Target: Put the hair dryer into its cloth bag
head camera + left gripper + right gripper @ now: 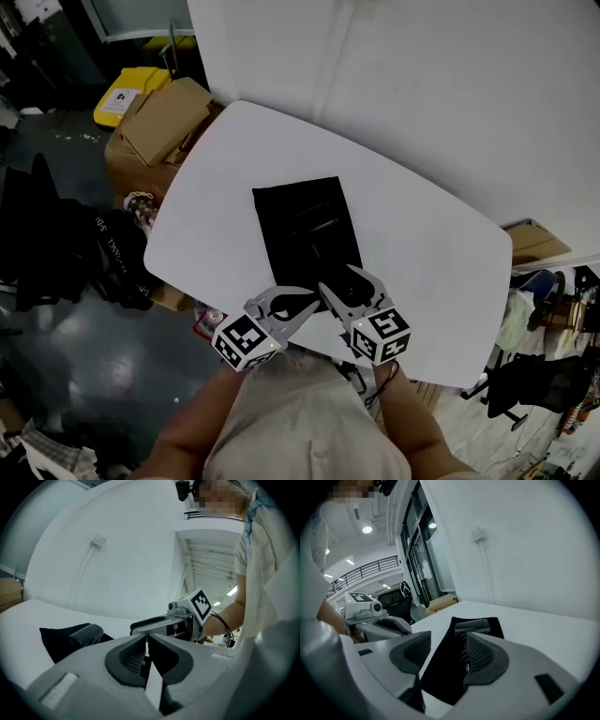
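- The cloth bag (305, 230) lies flat on the bench (422, 234). The hair dryer (472, 626) rests on top of it, toward the far end, not yet inside.
- Left tongs (147, 638): closed tight, holding nothing.
- Right tongs (446, 651): spread wide, holding nothing, aimed at the bag's near edge.
- Locate the bag's mouth first; which end it is cannot be told.
- Pinch the top layer of cloth only, then lift it to form a gap for the dryer.

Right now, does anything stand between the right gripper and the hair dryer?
Nothing visible does. The right gripper, jaws open, faces the hair dryer lying on the cloth bag; only bare black cloth lies between. The left gripper, shut, is off to one side.
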Demonstrator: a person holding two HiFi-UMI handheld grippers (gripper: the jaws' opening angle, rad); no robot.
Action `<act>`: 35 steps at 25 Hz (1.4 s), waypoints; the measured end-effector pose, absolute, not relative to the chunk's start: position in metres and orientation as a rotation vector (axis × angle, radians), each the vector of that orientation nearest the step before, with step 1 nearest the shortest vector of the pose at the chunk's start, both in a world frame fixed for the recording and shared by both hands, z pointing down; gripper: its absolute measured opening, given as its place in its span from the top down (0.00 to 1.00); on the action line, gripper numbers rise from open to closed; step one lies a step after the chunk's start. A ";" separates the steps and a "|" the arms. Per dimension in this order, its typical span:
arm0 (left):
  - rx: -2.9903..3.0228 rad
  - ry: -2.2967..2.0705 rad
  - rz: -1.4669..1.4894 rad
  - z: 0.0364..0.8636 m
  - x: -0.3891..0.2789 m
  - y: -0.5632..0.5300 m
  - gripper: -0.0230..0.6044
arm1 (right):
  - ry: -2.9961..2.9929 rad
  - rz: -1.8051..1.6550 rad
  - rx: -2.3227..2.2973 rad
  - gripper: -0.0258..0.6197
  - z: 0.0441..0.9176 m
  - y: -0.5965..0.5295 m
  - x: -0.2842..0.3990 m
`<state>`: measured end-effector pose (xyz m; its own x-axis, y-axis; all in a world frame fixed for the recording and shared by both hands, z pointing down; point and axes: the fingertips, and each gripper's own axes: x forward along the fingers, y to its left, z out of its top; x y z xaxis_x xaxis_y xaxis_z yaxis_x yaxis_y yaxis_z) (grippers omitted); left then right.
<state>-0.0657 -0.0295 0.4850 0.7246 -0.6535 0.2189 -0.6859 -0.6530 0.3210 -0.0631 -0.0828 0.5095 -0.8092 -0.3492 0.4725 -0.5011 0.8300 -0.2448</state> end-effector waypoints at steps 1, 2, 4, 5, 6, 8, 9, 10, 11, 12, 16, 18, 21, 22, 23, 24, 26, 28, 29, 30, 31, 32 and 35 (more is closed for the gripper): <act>2.544 -1.034 0.117 0.486 -0.067 -0.031 0.94 | -2.594 0.505 0.634 0.60 0.511 -0.084 -0.064; 2.542 -1.034 0.116 0.487 -0.067 -0.032 0.94 | -2.592 0.503 0.636 0.60 0.512 -0.085 -0.064; 2.538 -1.032 0.116 0.488 -0.068 -0.033 0.94 | -2.586 0.504 0.642 0.60 0.514 -0.088 -0.064; 2.537 -1.029 0.117 0.489 -0.068 -0.033 0.94 | -2.582 0.505 0.646 0.60 0.515 -0.088 -0.063; 2.535 -1.028 0.119 0.490 -0.068 -0.034 0.94 | -2.578 0.507 0.649 0.60 0.516 -0.089 -0.063; 2.532 -1.025 0.123 0.492 -0.068 -0.034 0.94 | -2.570 0.510 0.652 0.59 0.519 -0.091 -0.063; 2.530 -1.024 0.125 0.493 -0.068 -0.035 0.94 | -2.565 0.511 0.652 0.59 0.521 -0.092 -0.063; 2.528 -1.022 0.126 0.494 -0.068 -0.035 0.94 | -2.561 0.511 0.653 0.59 0.523 -0.094 -0.063; 2.527 -1.021 0.127 0.495 -0.068 -0.035 0.94 | -2.555 0.510 0.653 0.59 0.525 -0.095 -0.063; 2.526 -1.019 0.129 0.495 -0.069 -0.035 0.94 | -2.550 0.509 0.653 0.59 0.527 -0.096 -0.063; 2.517 -1.017 0.132 0.498 -0.070 -0.034 0.94 | -2.519 0.509 0.649 0.58 0.539 -0.100 -0.064; 2.514 -1.015 0.133 0.500 -0.070 -0.034 0.94 | -2.500 0.510 0.645 0.57 0.547 -0.102 -0.064; 2.509 -1.016 0.134 0.501 -0.070 -0.034 0.94 | -2.471 0.514 0.640 0.57 0.558 -0.105 -0.065; 2.507 -1.016 0.135 0.502 -0.070 -0.034 0.94 | -2.462 0.514 0.639 0.57 0.561 -0.106 -0.065; 2.505 -1.016 0.136 0.503 -0.071 -0.035 0.94 | -2.454 0.514 0.638 0.56 0.564 -0.108 -0.066; 2.504 -1.015 0.138 0.503 -0.071 -0.035 0.94 | -2.446 0.513 0.637 0.56 0.567 -0.109 -0.066; 2.498 -1.016 0.142 0.505 -0.072 -0.035 0.94 | -2.426 0.509 0.630 0.56 0.573 -0.112 -0.067; 2.491 -1.017 0.146 0.507 -0.073 -0.035 0.94 | -2.405 0.505 0.623 0.56 0.580 -0.114 -0.068; 2.488 -1.017 0.147 0.509 -0.073 -0.035 0.94 | -2.394 0.504 0.621 0.56 0.583 -0.115 -0.068; 2.487 -1.016 0.148 0.510 -0.073 -0.035 0.94 | -2.382 0.503 0.620 0.56 0.587 -0.116 -0.067; 2.485 -1.015 0.150 0.511 -0.073 -0.035 0.94 | -2.370 0.502 0.618 0.56 0.591 -0.117 -0.067; 2.483 -1.014 0.153 0.512 -0.073 -0.034 0.94 | -2.358 0.500 0.617 0.56 0.595 -0.117 -0.067; 2.477 -1.014 0.157 0.514 -0.074 -0.033 0.94 | -2.323 0.497 0.611 0.55 0.605 -0.119 -0.066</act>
<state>-0.0741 -0.0327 0.5138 0.7221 -0.6367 0.2706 -0.6887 -0.6243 0.3688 -0.0659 -0.1186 0.6053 -0.6619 -0.2894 0.6914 -0.5468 0.8174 -0.1814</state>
